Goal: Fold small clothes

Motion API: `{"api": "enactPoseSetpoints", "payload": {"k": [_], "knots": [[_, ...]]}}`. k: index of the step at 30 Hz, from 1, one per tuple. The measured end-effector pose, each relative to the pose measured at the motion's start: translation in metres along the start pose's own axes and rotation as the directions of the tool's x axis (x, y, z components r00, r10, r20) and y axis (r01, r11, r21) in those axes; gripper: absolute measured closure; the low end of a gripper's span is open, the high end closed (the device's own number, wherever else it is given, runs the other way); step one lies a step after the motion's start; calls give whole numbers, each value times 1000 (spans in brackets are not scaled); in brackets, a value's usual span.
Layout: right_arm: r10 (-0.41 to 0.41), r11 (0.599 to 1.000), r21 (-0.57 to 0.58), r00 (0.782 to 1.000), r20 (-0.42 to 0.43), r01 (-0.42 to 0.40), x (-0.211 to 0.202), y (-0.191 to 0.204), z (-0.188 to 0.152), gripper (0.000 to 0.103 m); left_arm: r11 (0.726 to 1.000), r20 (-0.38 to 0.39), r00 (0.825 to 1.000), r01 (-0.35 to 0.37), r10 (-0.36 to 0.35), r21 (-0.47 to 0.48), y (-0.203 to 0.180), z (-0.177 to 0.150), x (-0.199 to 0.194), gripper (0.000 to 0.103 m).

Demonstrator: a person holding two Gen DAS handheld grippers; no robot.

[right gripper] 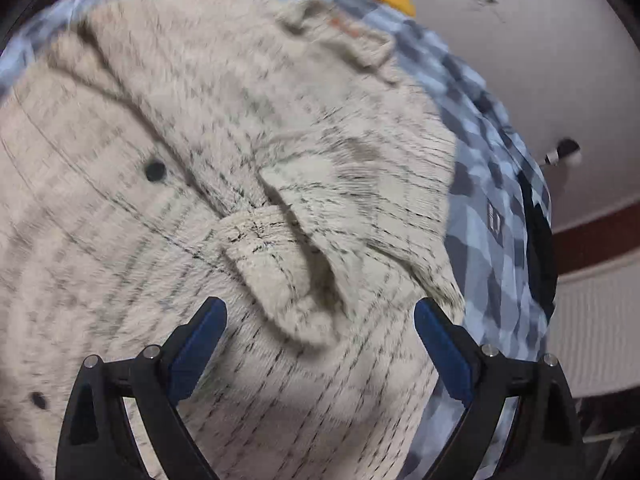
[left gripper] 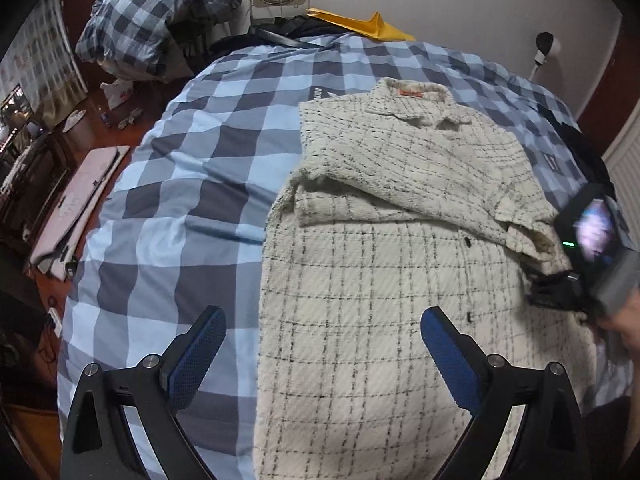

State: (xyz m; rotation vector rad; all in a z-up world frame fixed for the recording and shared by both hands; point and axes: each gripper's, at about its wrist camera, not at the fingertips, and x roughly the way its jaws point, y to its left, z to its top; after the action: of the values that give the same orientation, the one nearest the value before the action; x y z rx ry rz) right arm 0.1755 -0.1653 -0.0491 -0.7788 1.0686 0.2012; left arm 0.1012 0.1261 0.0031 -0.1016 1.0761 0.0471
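A bed's blue checked duvet (left gripper: pixel 168 184) fills the room; on it, toward three o'clock, lies a cream checked shirt (left gripper: pixel 360 280), sleeves folded in. It looks thick, soft and limp, best pinched at hem corners or shoulder seams. The left gripper (left gripper: pixel 323 344) and right gripper (right gripper: pixel 320 336) both hover released, holding nothing.

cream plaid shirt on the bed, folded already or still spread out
Partly folded. The cream plaid shirt has both sleeves laid in across its front, but the body lies full length on the checked duvet, with no crosswise fold.
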Motion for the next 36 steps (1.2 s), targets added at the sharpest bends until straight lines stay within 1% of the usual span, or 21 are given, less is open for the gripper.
{"api": "enactPoseSetpoints", "payload": {"k": [2, 4, 6, 8, 10, 13, 15, 16, 17, 18, 19, 20, 22, 24, 25, 27, 29, 31, 33, 35, 36], "knots": [[45, 999, 10, 999, -19, -45, 15, -3, 9, 18, 999, 0, 999, 40, -40, -12, -2, 1, -2, 4], [162, 986, 46, 986, -47, -160, 21, -11, 15, 90, 997, 2, 997, 78, -78, -21, -3, 0, -2, 4], [236, 963, 141, 972, -18, -232, 21, -33, 20, 91, 997, -12, 997, 75, -76, -30, -3, -2, 3, 4], [356, 888, 289, 932, 66, -359, 15, -69, 21, 91, 998, -33, 998, 51, -52, -36, -3, -3, 11, 4], [466, 759, 410, 861, 202, -507, 8, -109, 17, 91, 998, -46, 998, 40, -42, -43, -2, -4, 17, 4], [541, 501, 495, 703, 462, -710, -3, -172, -3, 91, 997, -58, 997, 40, -43, -63, -1, -3, 25, 4], [536, 310, 488, 574, 619, -816, -4, -205, -22, 91, 996, -56, 998, 39, -43, -77, 1, -3, 27, 4], [516, 235, 487, 532, 671, -841, 0, -216, -31, 90, 996, -53, 998, 42, -46, -82, 1, -4, 29, 4], [499, 171, 520, 529, 686, -837, 11, -224, -38, 88, 996, -54, 997, 42, -46, -85, 1, -4, 30, 4], [491, 119, 584, 559, 668, -803, 25, -225, -43, 71, 996, -57, 997, 39, -44, -85, 1, -4, 31, 4], [505, 71, 684, 618, 603, -726, 46, -223, -53, 33, 996, -61, 997, 36, -41, -83, 0, -4, 33, 4], [527, 31, 767, 662, 532, -641, 65, -217, -62, 16, 996, -63, 997, 32, -37, -79, -1, -4, 33, 4], [556, -103, 881, 708, 436, -461, 103, -209, -100, 10, 997, -70, 997, 22, -27, -68, -3, -5, 35, 4], [540, -272, 871, 685, 490, -409, 120, -206, -135, 11, 998, -76, 997, 18, -22, -54, -6, -6, 37, 4], [517, -315, 861, 688, 509, -400, 119, -208, -142, 11, 999, -78, 997, 17, -20, -46, -8, -6, 37, 4], [456, -293, 875, 749, 482, -385, 103, -216, -144, 11, 1000, -80, 997, 11, -13, -25, -12, -7, 38, 4], [403, -147, 900, 806, 433, -410, 81, -219, -125, 11, 1000, -78, 997, 0, -1, -8, -15, -7, 39, 4], [384, 5, 901, 833, 399, -434, 73, -217, -96, 11, 1000, -76, 997, -2, 2, -1, -16, -8, 39, 4], [415, 108, 856, 806, 423, -505, 76, -211, -63, 11, 1000, -77, 997, 4, -4, -2, -16, -8, 39, 4], [470, 127, 789, 737, 486, -602, 82, -199, -39, 11, 1000, -81, 997, 9, -10, -10, -15, -7, 39, 4], [508, 113, 744, 682, 527, -659, 85, -191, -30, 11, 1000, -82, 996, 14, -15, -18, -13, -7, 40, 4]]}}
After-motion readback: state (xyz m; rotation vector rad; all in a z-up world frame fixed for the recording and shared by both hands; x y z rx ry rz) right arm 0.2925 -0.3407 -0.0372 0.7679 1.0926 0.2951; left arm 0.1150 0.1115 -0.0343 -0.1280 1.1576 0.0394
